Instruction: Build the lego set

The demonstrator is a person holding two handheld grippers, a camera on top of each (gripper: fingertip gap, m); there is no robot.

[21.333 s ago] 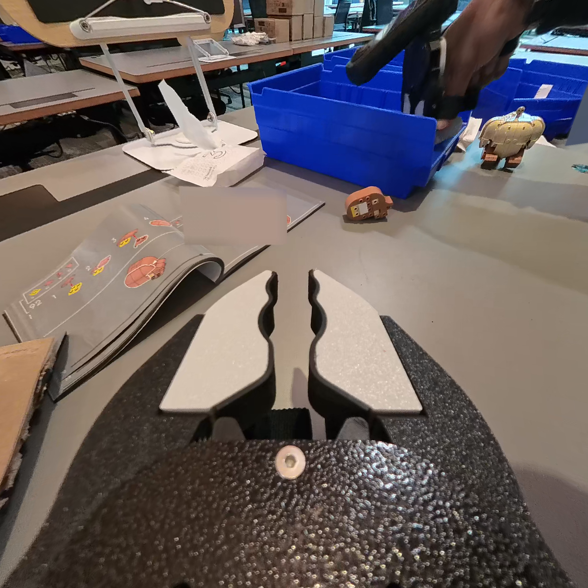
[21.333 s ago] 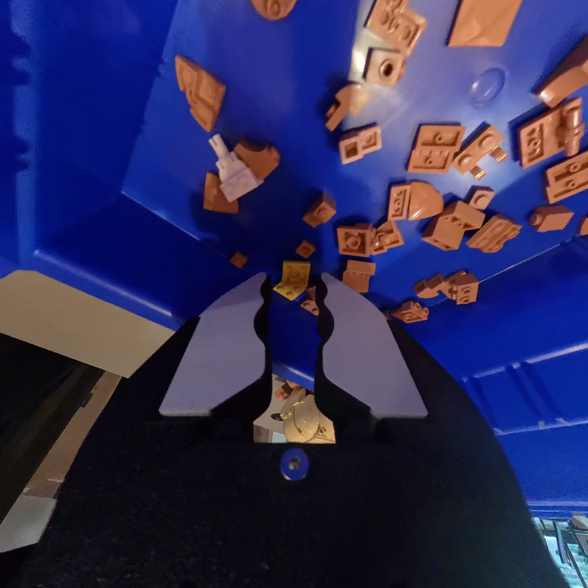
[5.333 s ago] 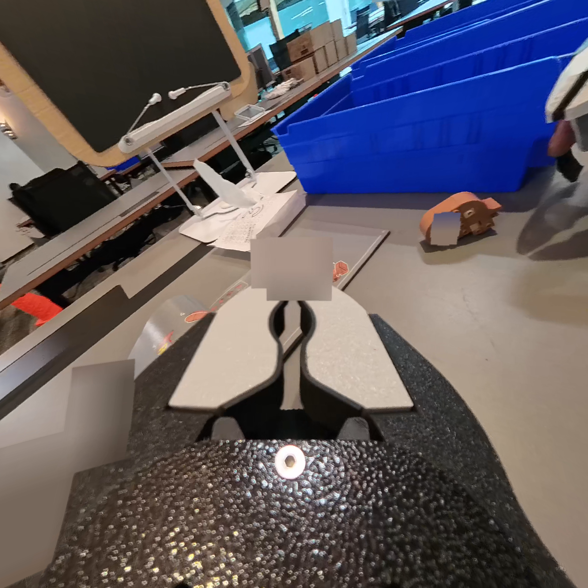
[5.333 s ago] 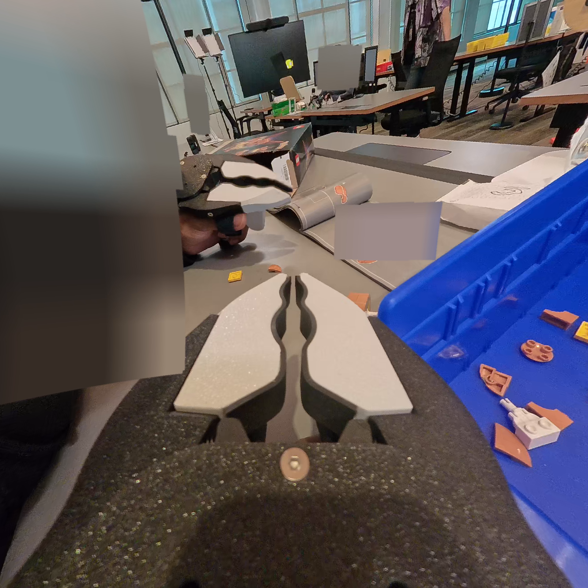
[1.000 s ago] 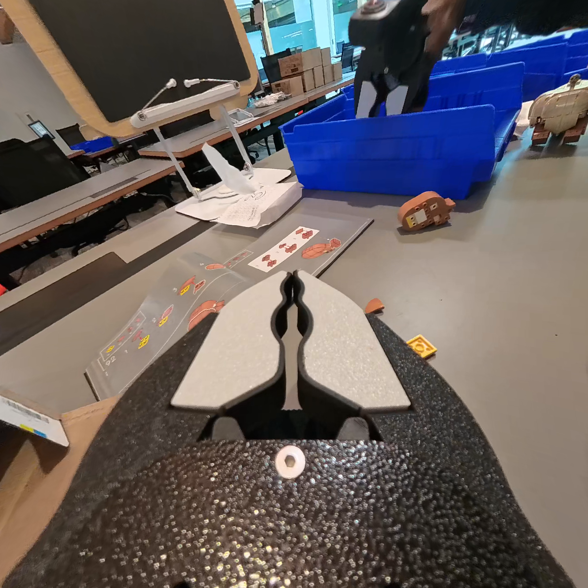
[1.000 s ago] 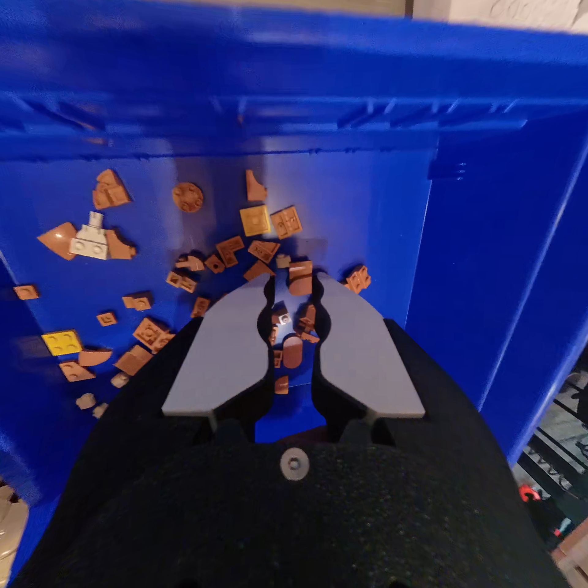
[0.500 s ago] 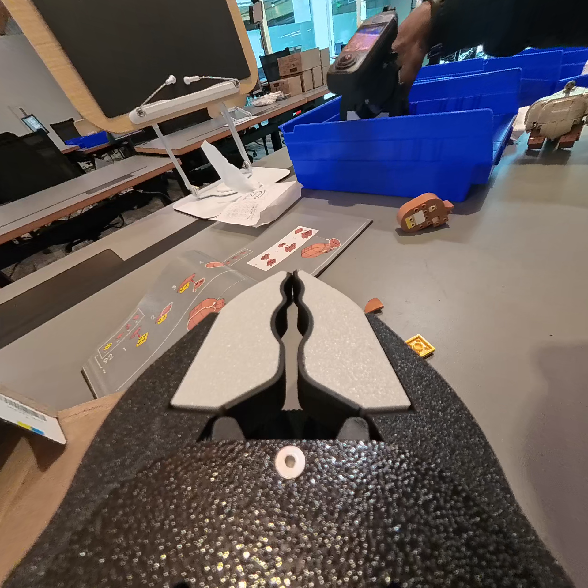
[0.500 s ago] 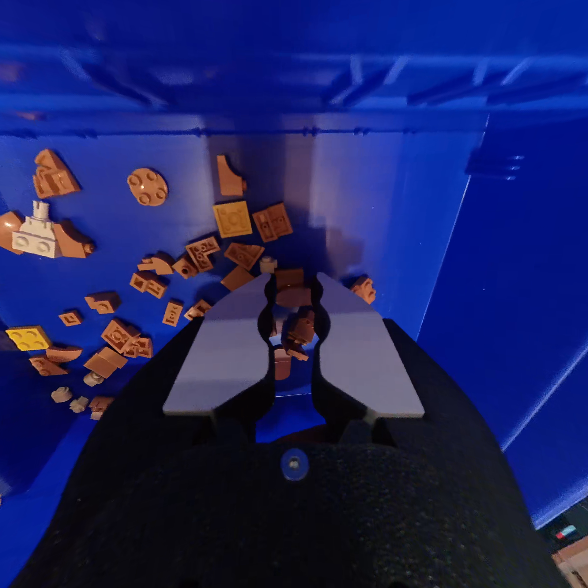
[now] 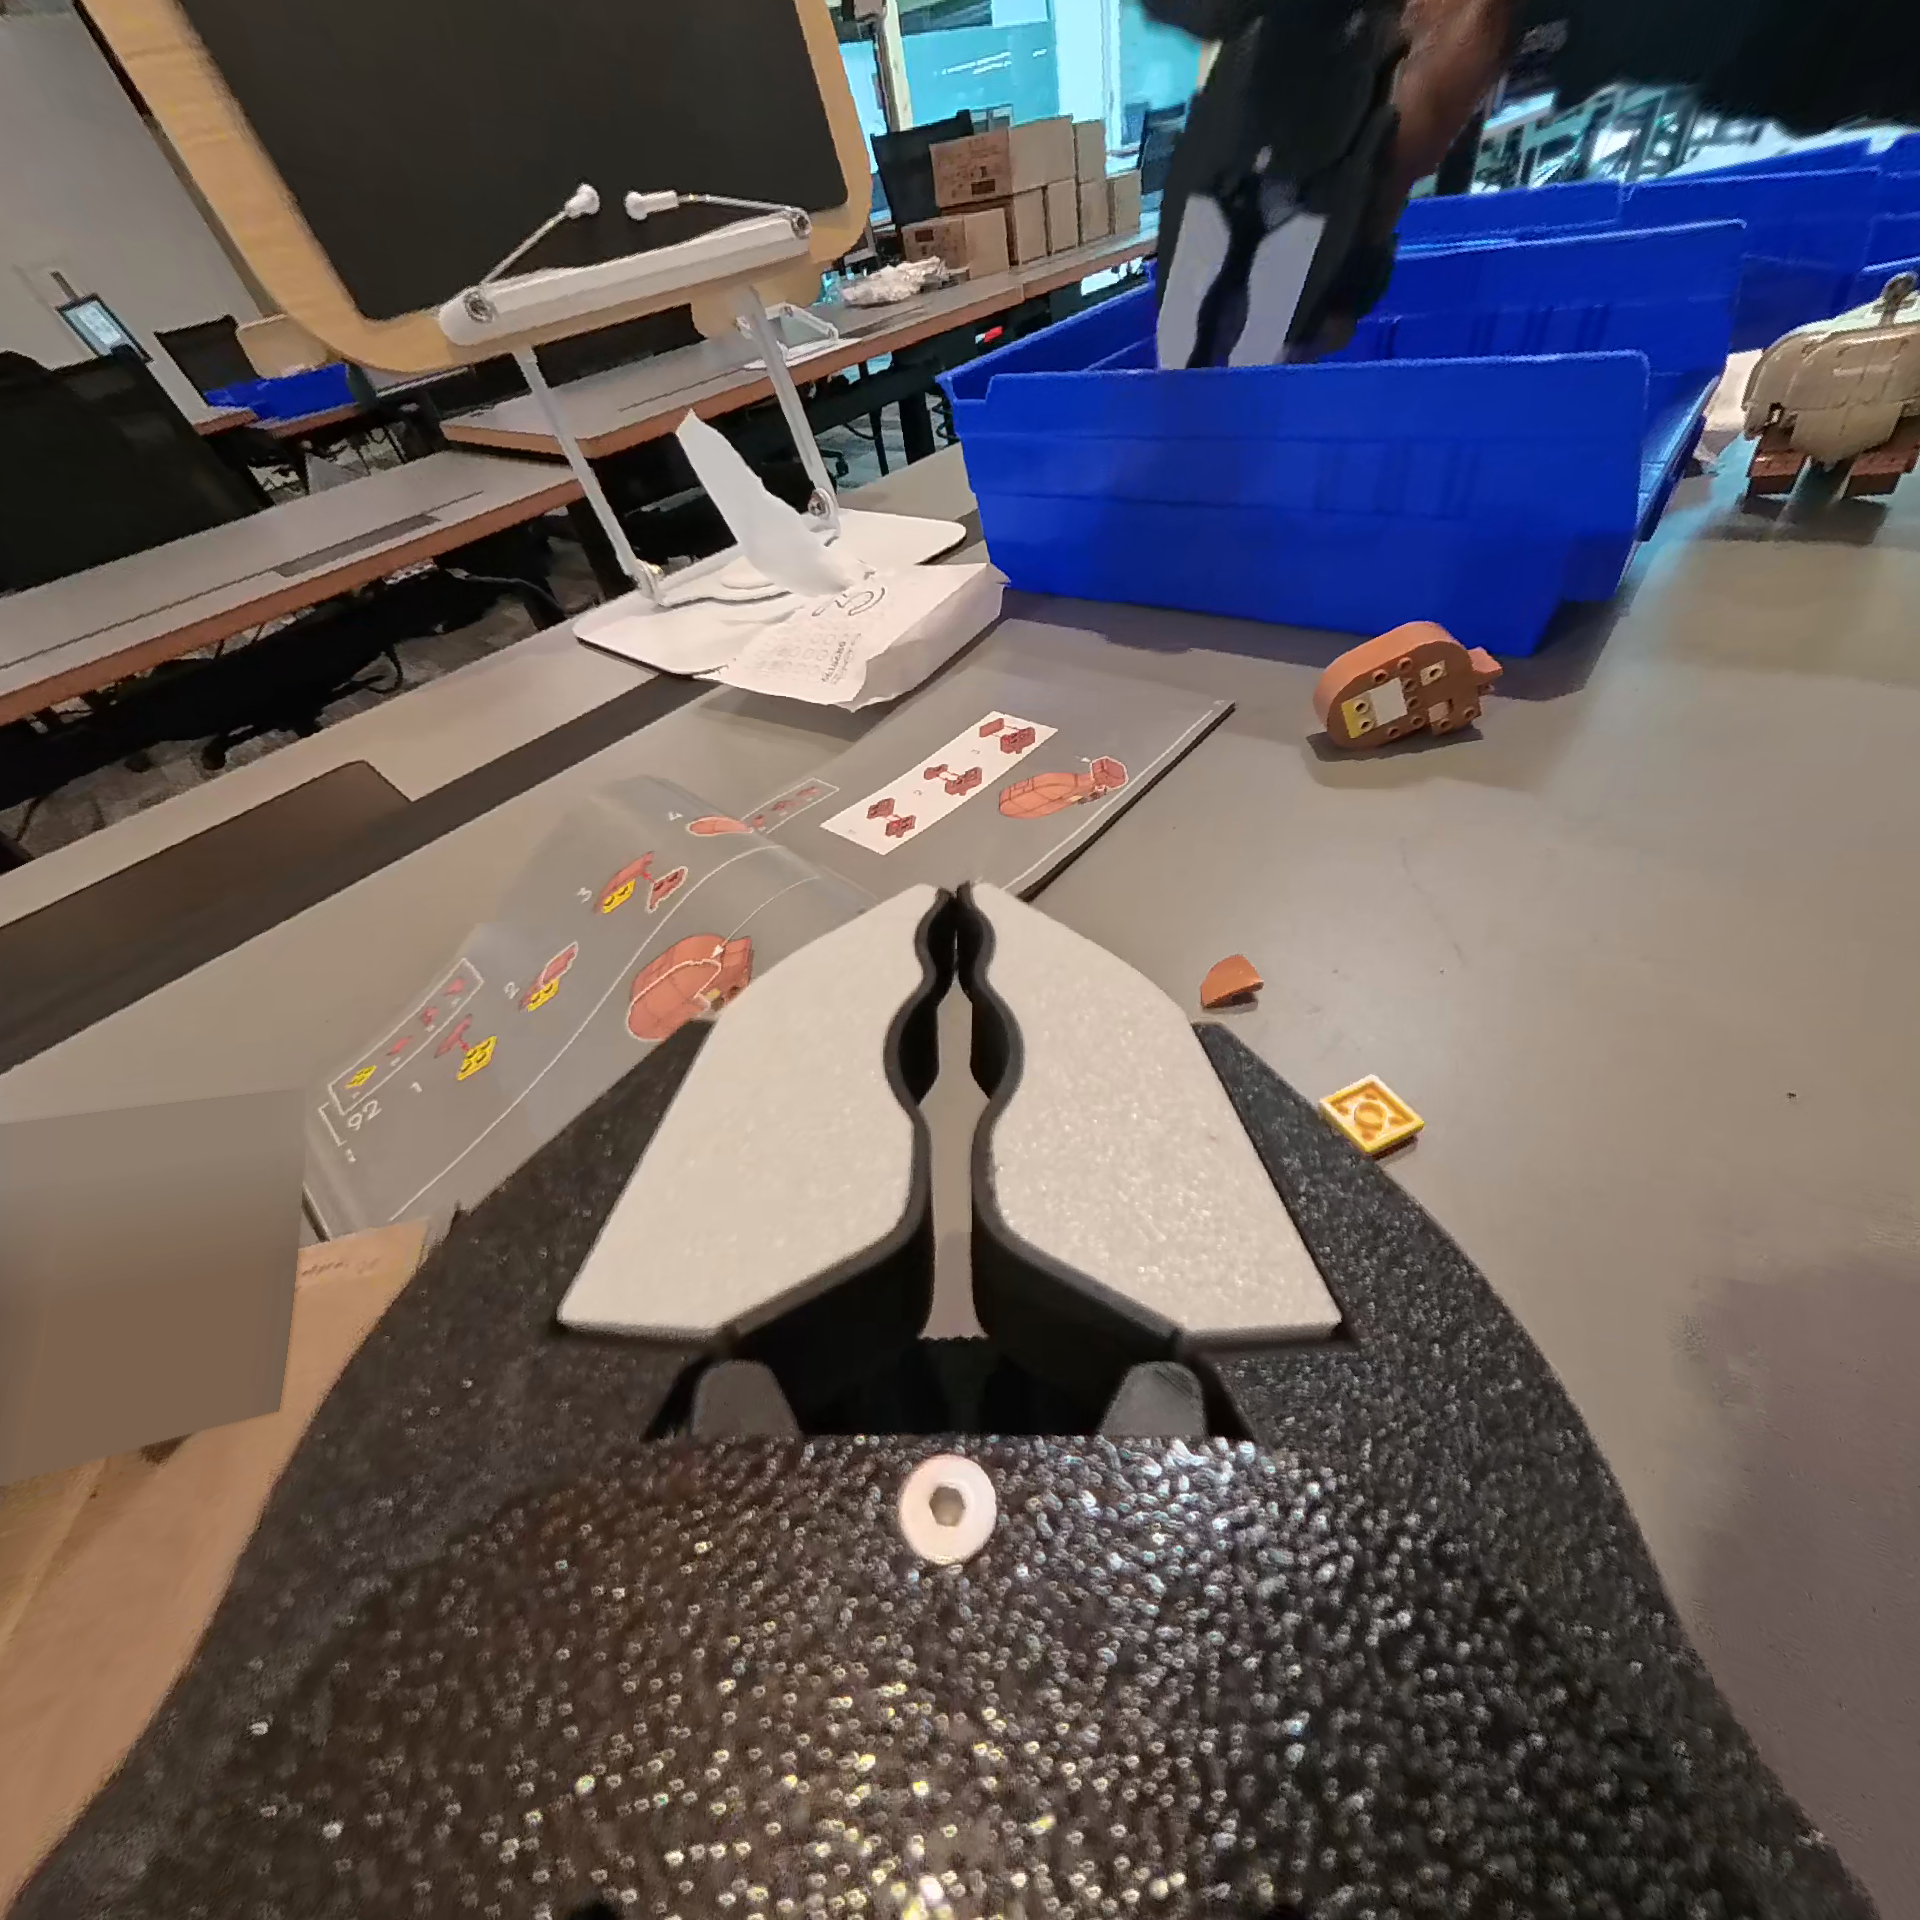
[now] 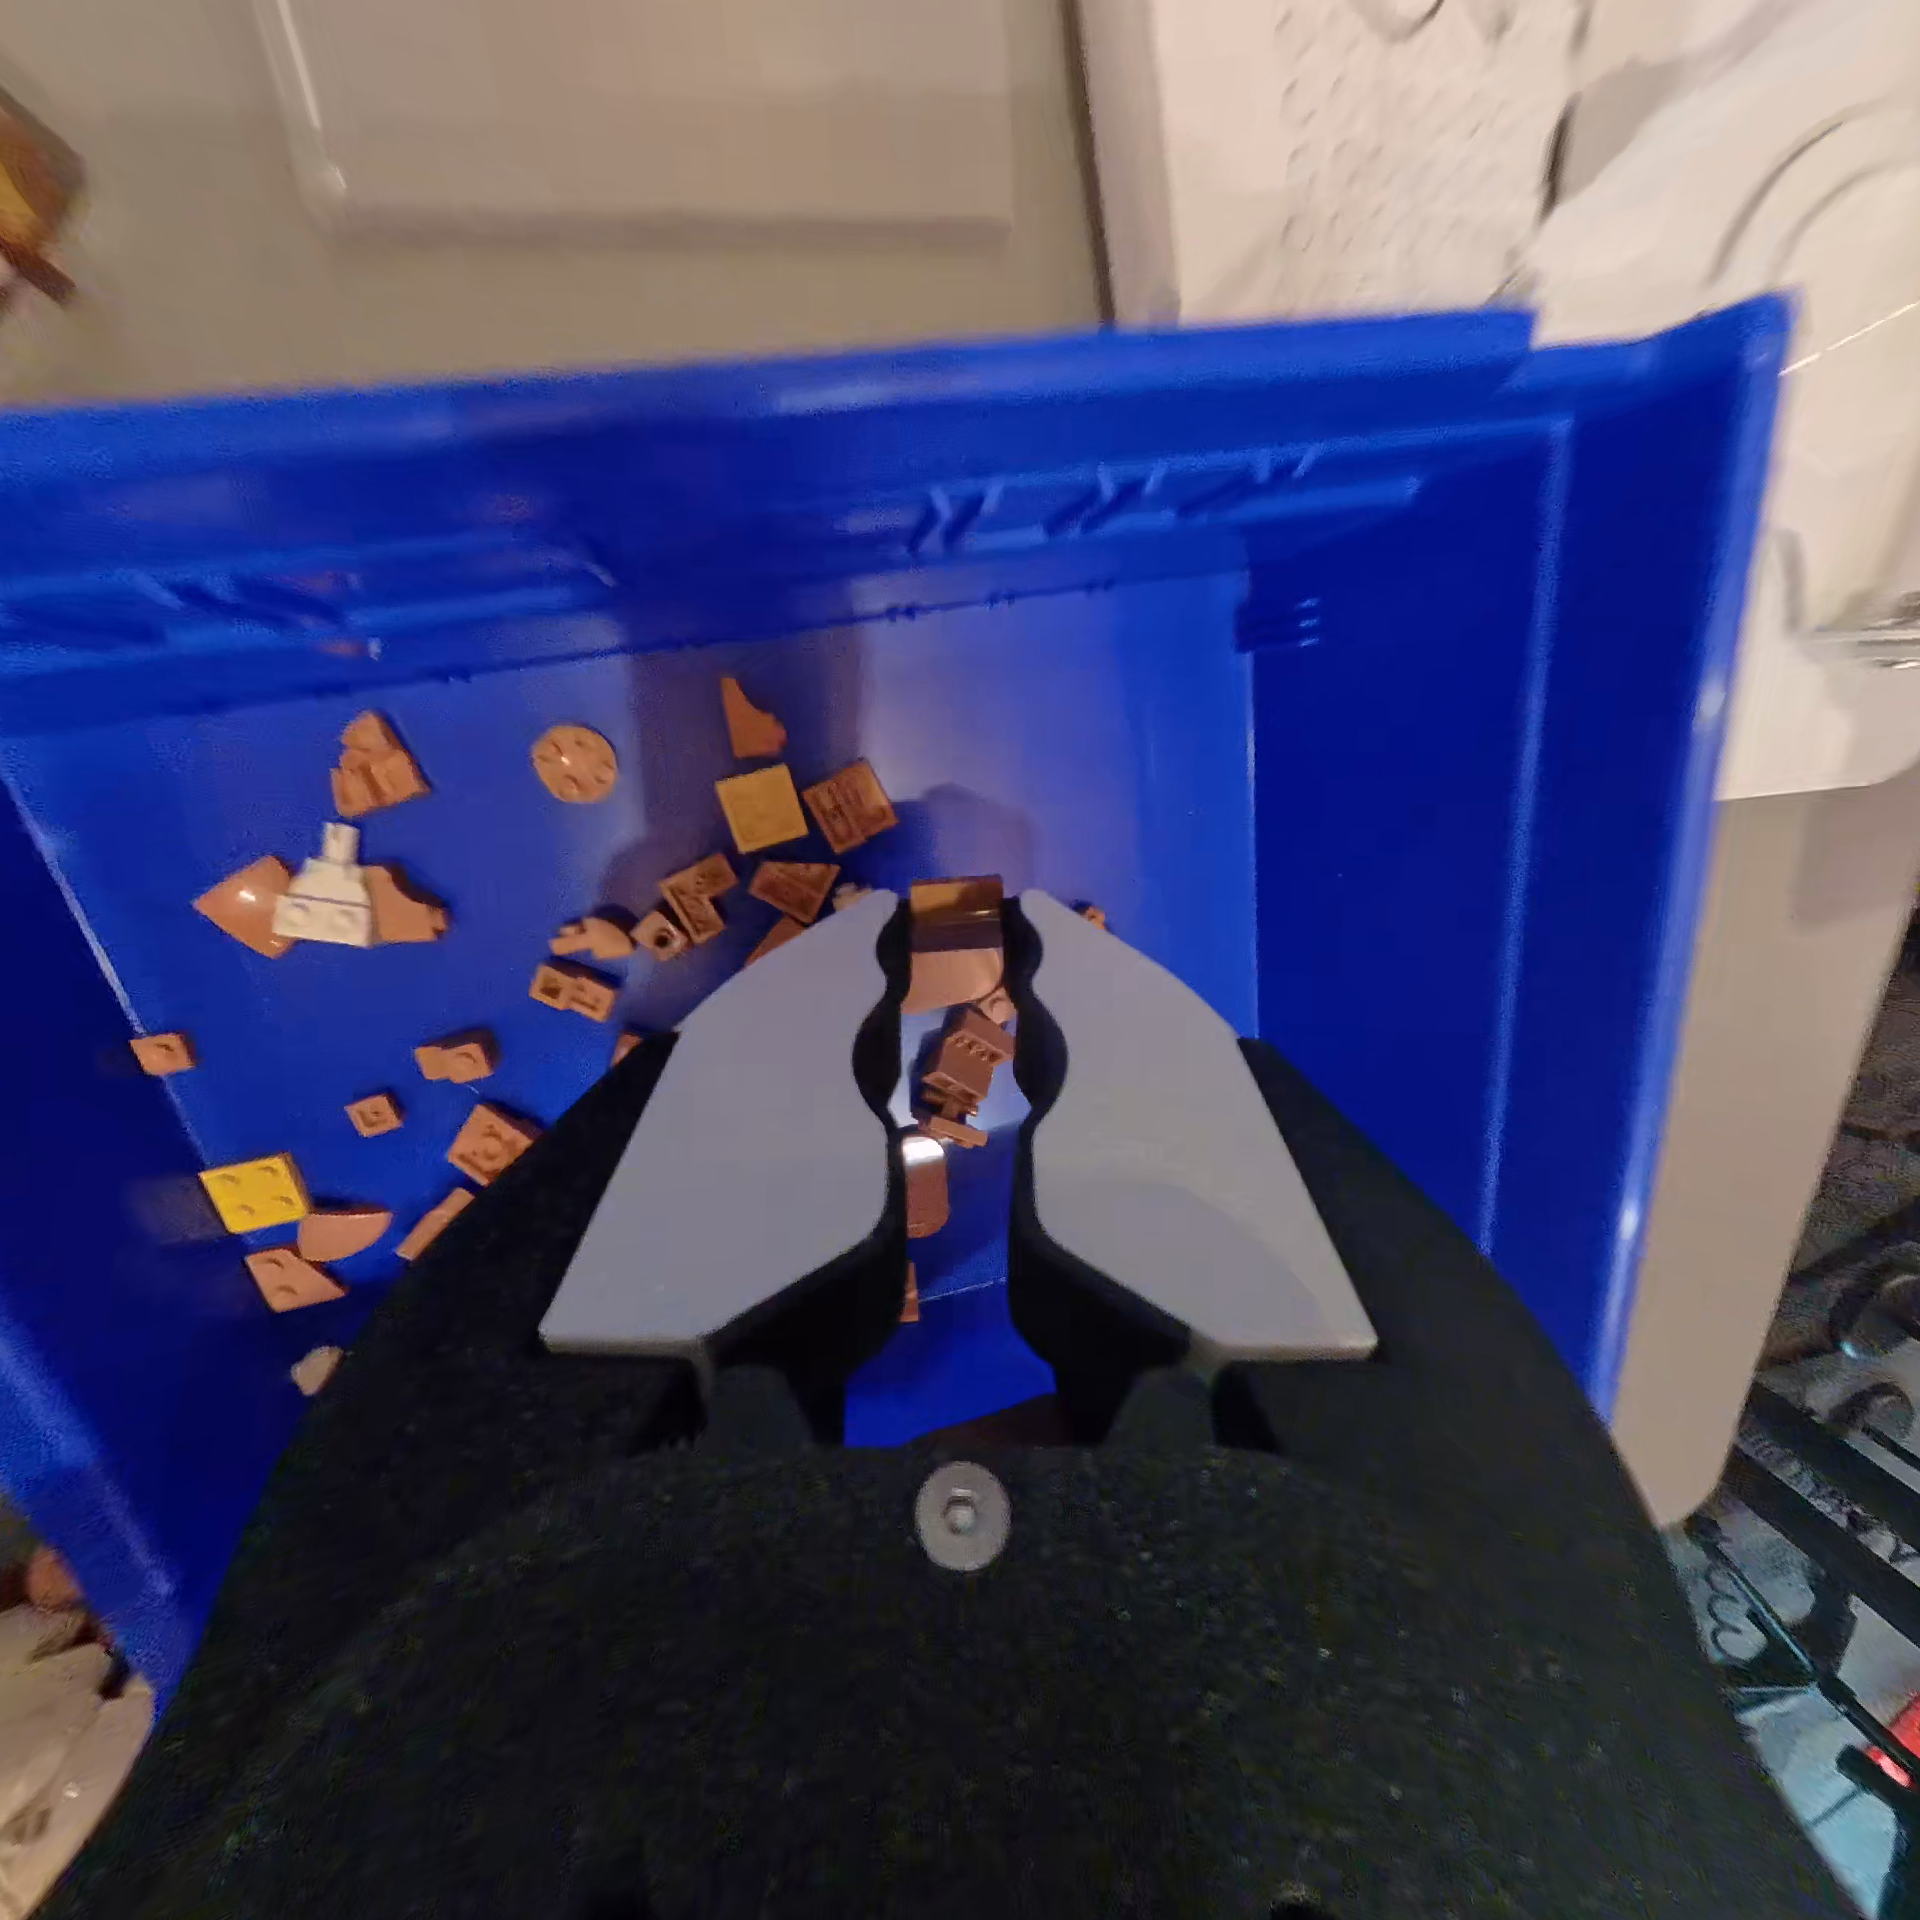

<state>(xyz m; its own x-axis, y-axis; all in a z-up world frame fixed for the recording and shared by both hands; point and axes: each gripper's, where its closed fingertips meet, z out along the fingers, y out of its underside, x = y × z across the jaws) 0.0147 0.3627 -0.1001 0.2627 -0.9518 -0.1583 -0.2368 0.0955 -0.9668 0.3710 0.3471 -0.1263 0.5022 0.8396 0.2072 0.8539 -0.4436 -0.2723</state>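
Brown brick [image 10: 954,916] sits pinched at the right gripper [image 10: 956,914] tips, long axis across the jaws, over the blue bin [image 10: 1382,935]; left gripper [image 9: 957,896] closed on nothing, well apart above the booklet [image 9: 935,790].

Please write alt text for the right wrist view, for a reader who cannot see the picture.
The right tongs grip a small brown brick between their tips, above the floor of a blue bin. Many loose brown pieces, a yellow brick and a white piece lie scattered on the bin floor, mostly to the left. A grey tabletop shows beyond the bin's far wall.
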